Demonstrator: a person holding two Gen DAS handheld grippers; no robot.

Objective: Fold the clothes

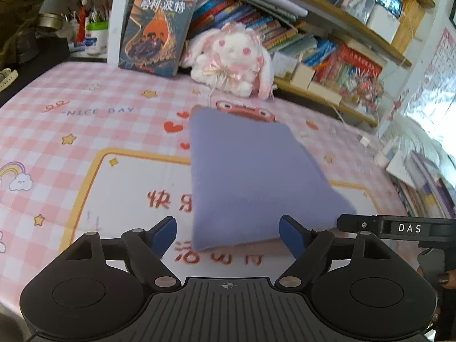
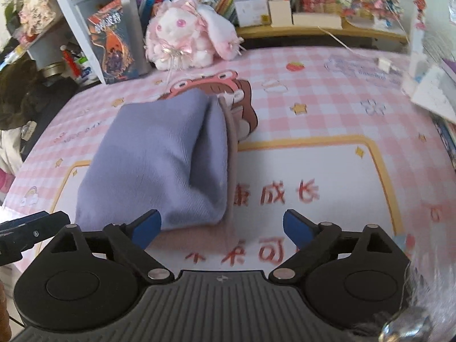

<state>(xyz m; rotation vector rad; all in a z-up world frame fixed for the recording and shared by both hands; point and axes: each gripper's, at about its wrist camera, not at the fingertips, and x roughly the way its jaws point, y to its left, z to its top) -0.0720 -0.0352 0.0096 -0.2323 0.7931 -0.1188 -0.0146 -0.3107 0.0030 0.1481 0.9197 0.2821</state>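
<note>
A lavender garment (image 1: 250,176) lies folded into a narrow rectangle on the pink checked tablecloth (image 1: 71,114). My left gripper (image 1: 228,230) stands open just short of its near edge, blue pads apart and nothing pressed between them. In the right wrist view the same garment (image 2: 159,156) shows a fold crease and a pale pinkish edge along its right side. My right gripper (image 2: 222,225) is open at the garment's near right corner, its pads clear of the cloth. Part of the right gripper (image 1: 399,228) shows at the right of the left wrist view.
A pink and white plush rabbit (image 1: 233,57) sits at the far edge of the table beside a leaning book (image 1: 156,31). Shelves of books (image 1: 327,45) stand behind. Papers and boxes (image 2: 433,91) lie at the right edge, pen cups (image 1: 94,31) at the far left.
</note>
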